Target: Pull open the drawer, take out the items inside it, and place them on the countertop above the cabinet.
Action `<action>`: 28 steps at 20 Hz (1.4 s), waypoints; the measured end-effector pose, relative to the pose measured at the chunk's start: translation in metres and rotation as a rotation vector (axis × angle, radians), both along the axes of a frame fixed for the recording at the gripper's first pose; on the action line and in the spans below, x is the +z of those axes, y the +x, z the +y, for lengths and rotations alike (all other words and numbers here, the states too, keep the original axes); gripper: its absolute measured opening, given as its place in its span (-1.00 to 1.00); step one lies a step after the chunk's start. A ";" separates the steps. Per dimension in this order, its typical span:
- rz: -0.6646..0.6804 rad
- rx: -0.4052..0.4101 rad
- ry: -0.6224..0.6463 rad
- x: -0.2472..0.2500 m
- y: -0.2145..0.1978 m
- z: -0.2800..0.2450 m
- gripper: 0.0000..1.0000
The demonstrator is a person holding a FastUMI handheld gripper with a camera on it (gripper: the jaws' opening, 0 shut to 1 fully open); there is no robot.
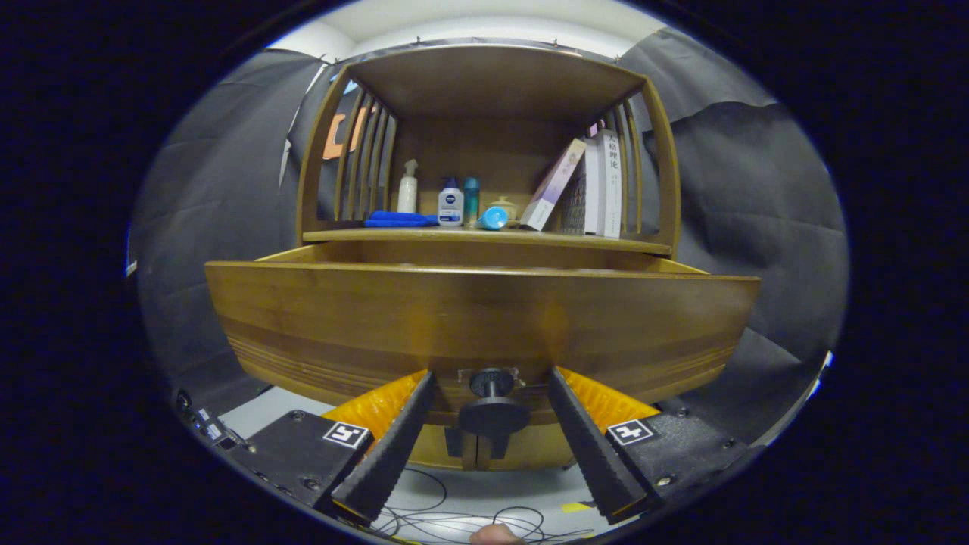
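Plainly the wooden cabinet (484,151) dominates, its drawer (484,318) pulled well out toward the camera, the front panel broad and close. Above it the bench (484,236) already carries a leaning row of books (587,189), a folded blue cloth (400,219), a white spray bottle (408,187), a white lotion bottle with a blue cap (450,203), a teal bottle (472,198) and a small blue cup lying on its side (493,219). The drawer's inside is hidden behind its front panel from this angle, so I cannot tell what lies in it.

The tongs (490,412) stand spread, one finger either side of the black drawer knob (493,397), neither touching it.

Risks, as I judge them: the drawer looks far out, so any further pull could drag it off its runners. Reaching in blind over the tall front could knock the tongs on the panel's top edge. The bench is crowded near the middle, so setting items down there may topple the books or roll the cup.
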State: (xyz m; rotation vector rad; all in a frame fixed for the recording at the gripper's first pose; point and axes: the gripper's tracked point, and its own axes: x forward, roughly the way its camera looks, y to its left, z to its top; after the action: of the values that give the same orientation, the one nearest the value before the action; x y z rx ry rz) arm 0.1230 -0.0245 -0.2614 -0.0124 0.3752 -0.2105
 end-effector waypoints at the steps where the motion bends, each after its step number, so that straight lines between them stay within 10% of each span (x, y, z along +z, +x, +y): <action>1: 0.001 0.001 -0.002 0.002 0.007 -0.002 0.99; 17: 0.067 -0.012 -0.047 -0.009 0.133 -0.025 0.99; 28: -0.015 0.055 -0.081 0.050 0.072 -0.014 1.00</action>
State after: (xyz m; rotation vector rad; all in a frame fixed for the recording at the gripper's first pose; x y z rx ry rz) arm 0.1955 -0.0381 -0.2110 -0.1007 0.3505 -0.1713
